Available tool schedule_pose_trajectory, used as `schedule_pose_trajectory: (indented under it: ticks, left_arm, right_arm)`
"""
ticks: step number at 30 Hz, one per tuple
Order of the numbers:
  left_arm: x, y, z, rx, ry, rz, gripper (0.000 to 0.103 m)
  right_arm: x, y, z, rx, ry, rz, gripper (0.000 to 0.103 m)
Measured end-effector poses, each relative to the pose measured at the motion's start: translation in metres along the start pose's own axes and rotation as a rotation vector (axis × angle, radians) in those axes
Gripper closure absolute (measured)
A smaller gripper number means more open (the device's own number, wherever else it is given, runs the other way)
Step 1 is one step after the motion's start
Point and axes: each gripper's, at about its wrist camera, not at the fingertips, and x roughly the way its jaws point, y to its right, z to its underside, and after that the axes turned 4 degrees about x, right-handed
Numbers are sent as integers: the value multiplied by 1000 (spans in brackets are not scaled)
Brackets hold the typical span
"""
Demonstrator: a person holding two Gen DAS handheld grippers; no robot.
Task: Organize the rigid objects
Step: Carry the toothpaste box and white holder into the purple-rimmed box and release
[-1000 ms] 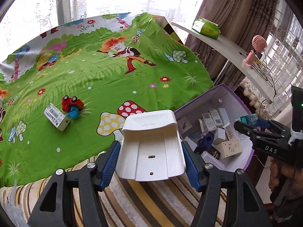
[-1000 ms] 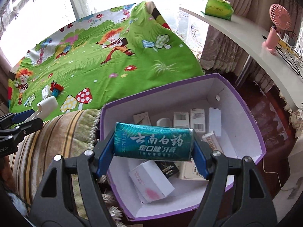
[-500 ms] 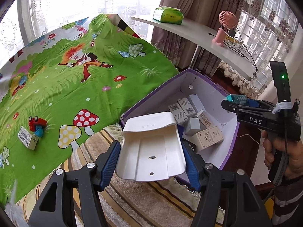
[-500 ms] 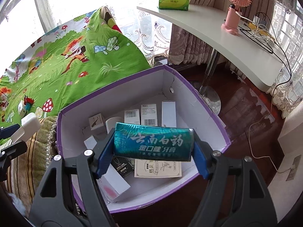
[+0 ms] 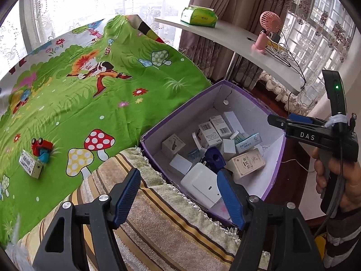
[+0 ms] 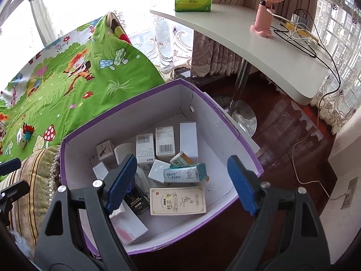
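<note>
A purple box with white inside walls (image 5: 246, 110) (image 6: 216, 135) stands on the floor beside the bed and holds several small cartons. My left gripper (image 5: 180, 194) is open and empty above the box's near corner. The white plastic holder (image 5: 200, 186) lies in the box just below it. My right gripper (image 6: 180, 180) is open and empty over the box. The teal toothpaste box (image 6: 186, 173) (image 5: 248, 143) lies among the cartons. A small barcode carton (image 5: 30, 166) and a red toy car (image 5: 41, 145) lie on the green sheet.
A striped fringed blanket (image 5: 162, 223) covers the bed edge next to the box. A white desk (image 6: 259, 52) carries a pink fan (image 6: 266, 6), a green tissue pack (image 6: 193, 0) and cables. A dark wooden floor (image 6: 293, 140) lies right of the box.
Both grippers opened. The white holder dropped from my left gripper into the box. The teal toothpaste box dropped from my right gripper into the box.
</note>
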Motion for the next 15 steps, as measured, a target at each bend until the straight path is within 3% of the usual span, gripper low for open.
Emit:
schedule_pose_trajectory:
  ticks: [15]
  left_arm:
    - [-6,-20,5,-49,4,-13,32]
  right_arm:
    - [-1,-16,-1,-24,-4,-30,18]
